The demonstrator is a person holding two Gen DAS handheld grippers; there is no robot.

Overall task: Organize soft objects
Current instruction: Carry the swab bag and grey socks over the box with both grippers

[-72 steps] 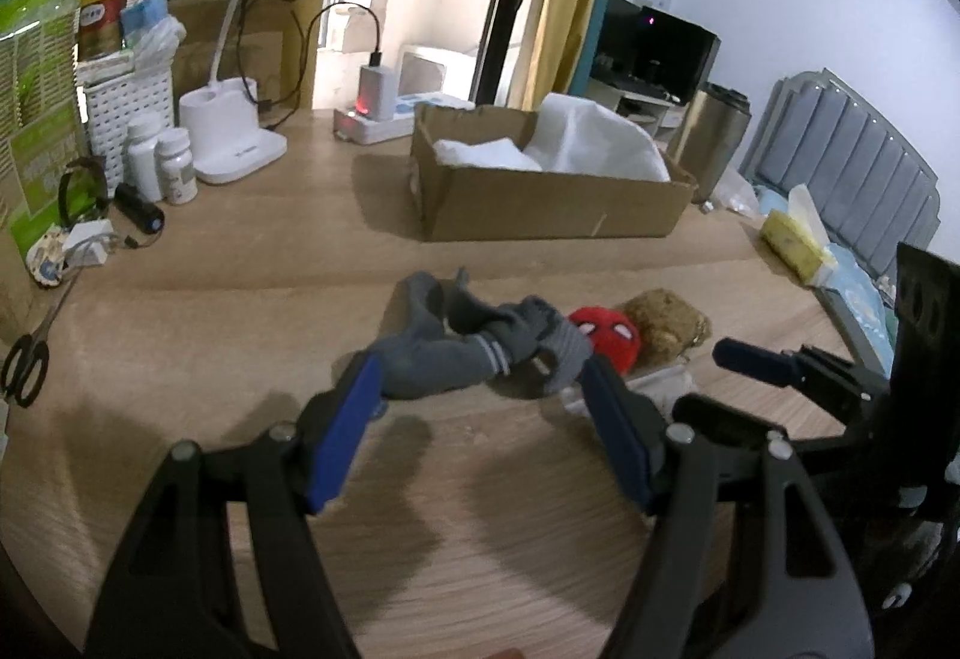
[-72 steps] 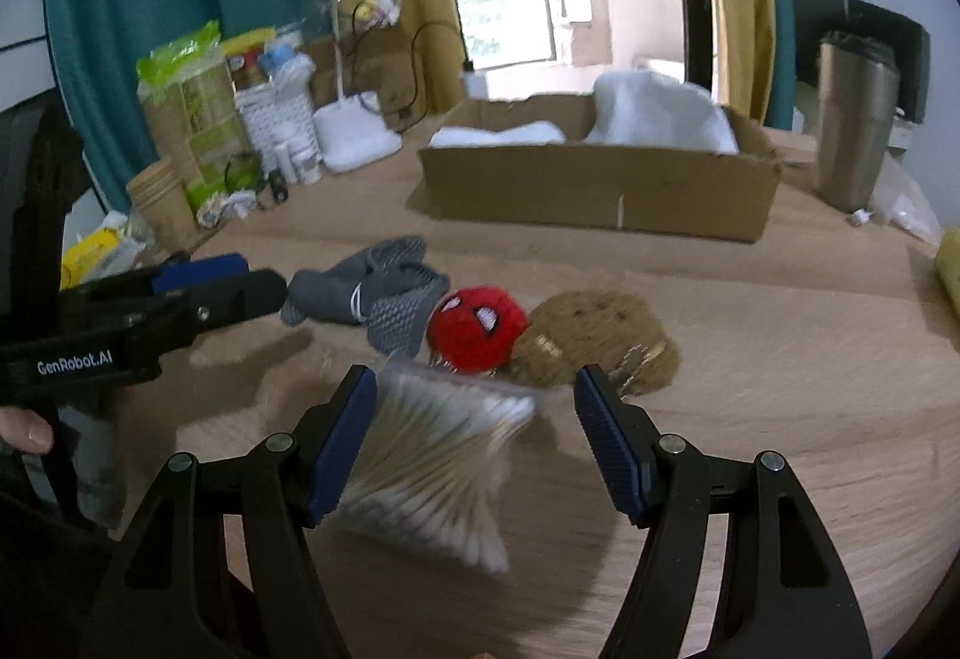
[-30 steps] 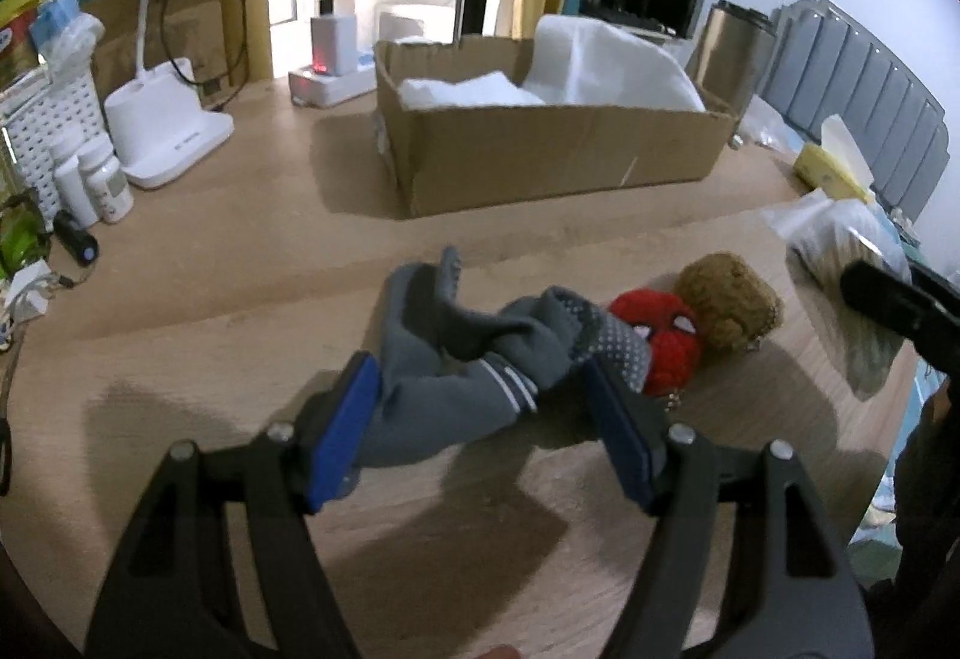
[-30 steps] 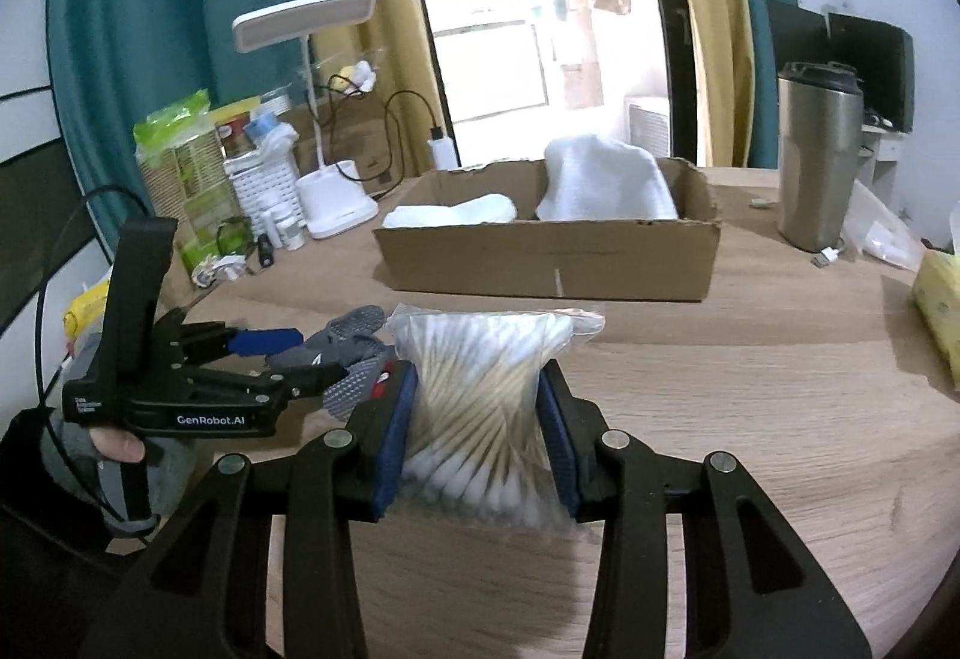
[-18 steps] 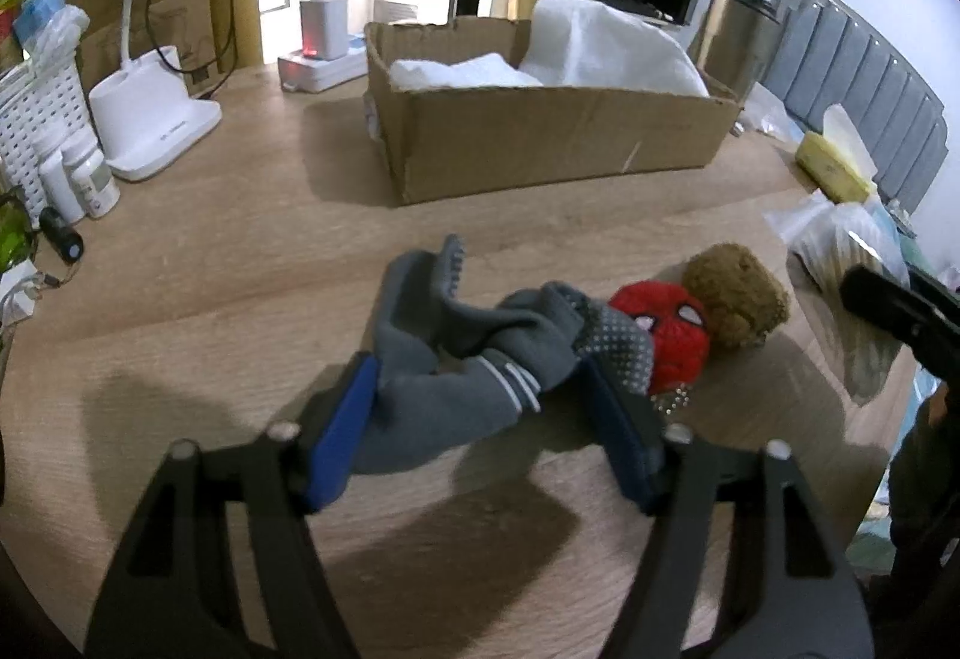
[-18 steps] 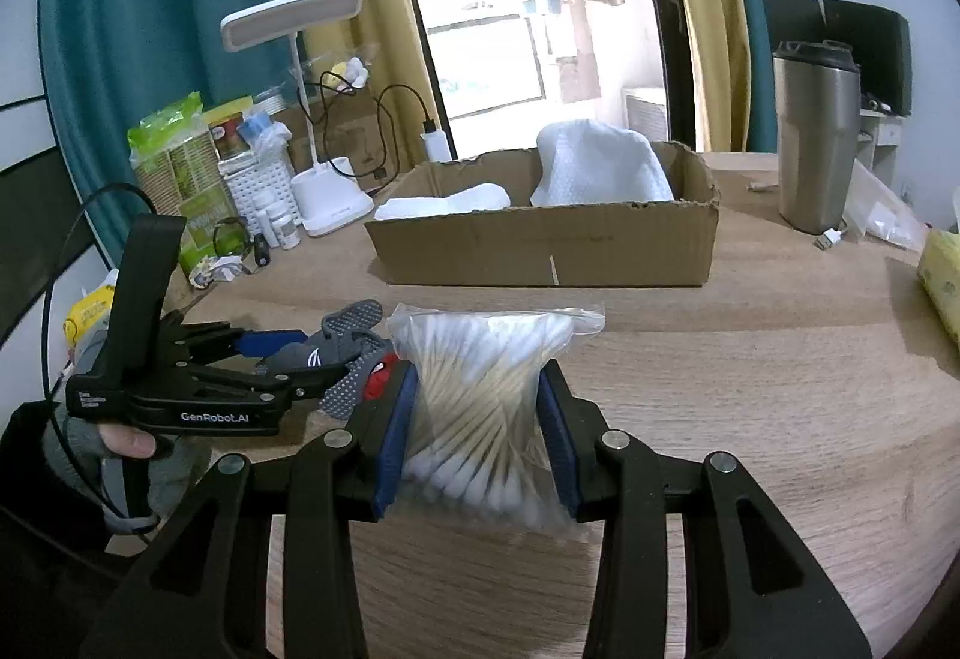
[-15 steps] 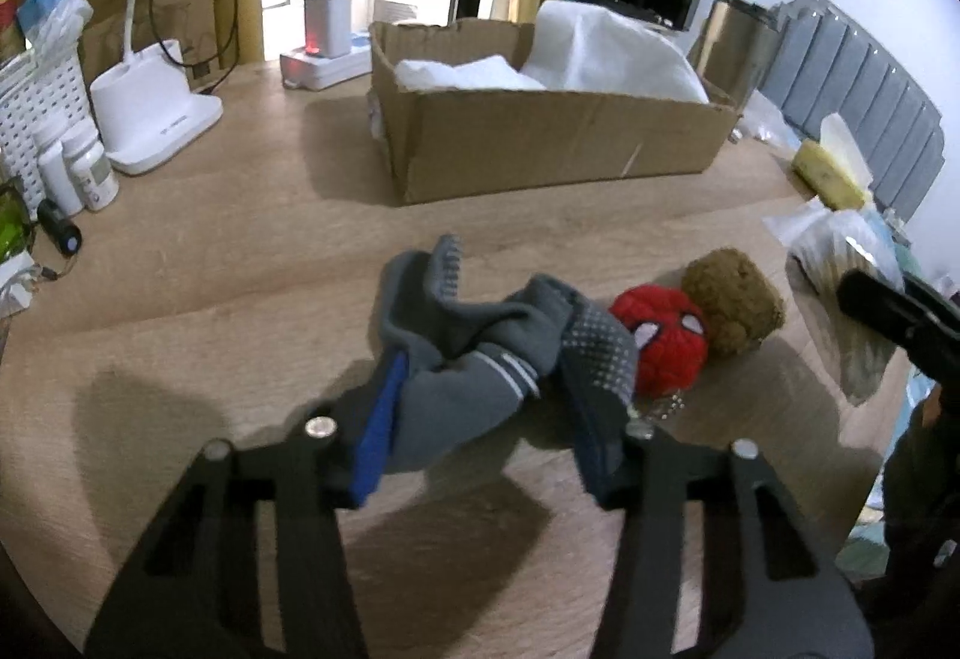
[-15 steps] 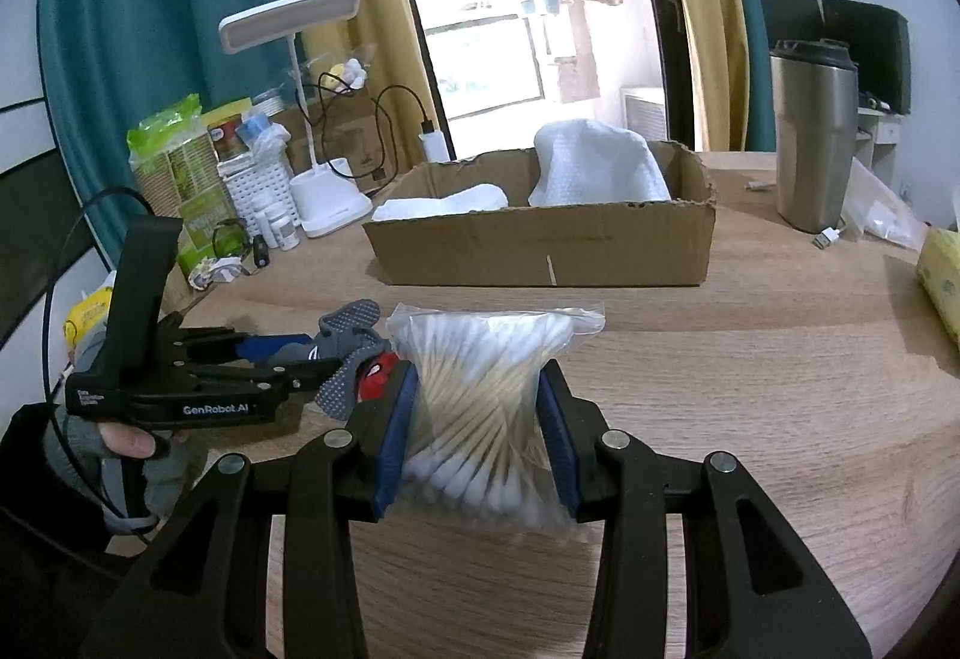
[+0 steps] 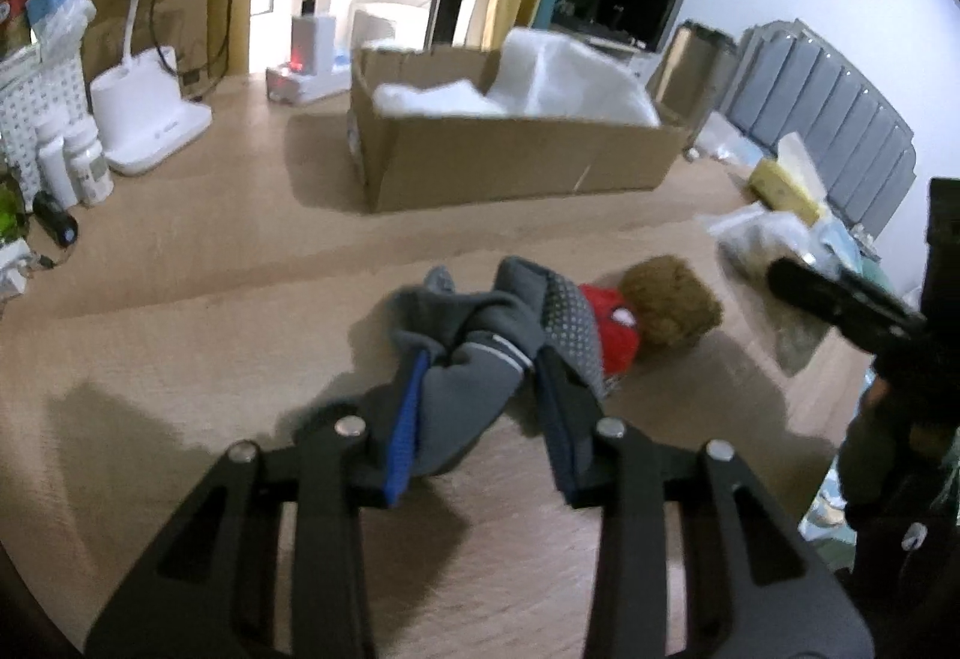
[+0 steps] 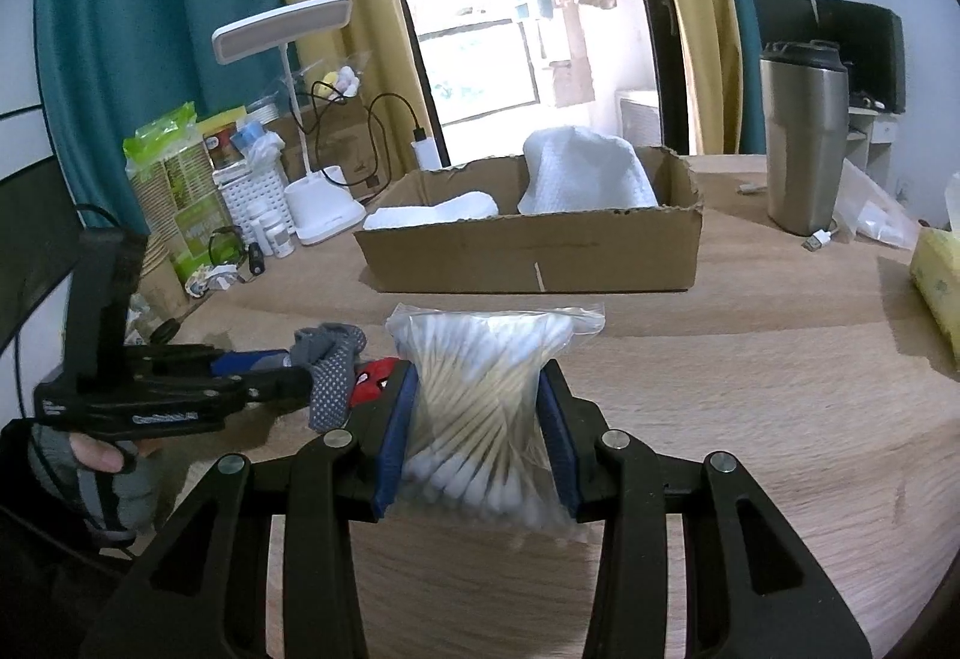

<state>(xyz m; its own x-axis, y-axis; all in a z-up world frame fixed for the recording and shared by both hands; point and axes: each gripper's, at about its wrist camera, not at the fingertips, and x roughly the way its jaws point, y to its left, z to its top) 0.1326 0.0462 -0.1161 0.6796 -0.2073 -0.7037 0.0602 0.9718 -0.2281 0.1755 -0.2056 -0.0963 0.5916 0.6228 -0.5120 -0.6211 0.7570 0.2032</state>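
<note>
My left gripper is shut on the grey socks, which lie bunched on the wooden table. It also shows in the right wrist view. A red plush toy and a brown plush toy lie just right of the socks. My right gripper is shut on a clear bag of cotton swabs and holds it above the table. A cardboard box holding white towels stands behind; it also shows in the right wrist view.
A white lamp base, pill bottles and a white basket stand at the left. A steel tumbler stands right of the box. A yellow tissue pack lies at the far right.
My left gripper has closed on the grey socks. My right gripper still holds the cotton swab bag, nearly unmoved over the last second.
</note>
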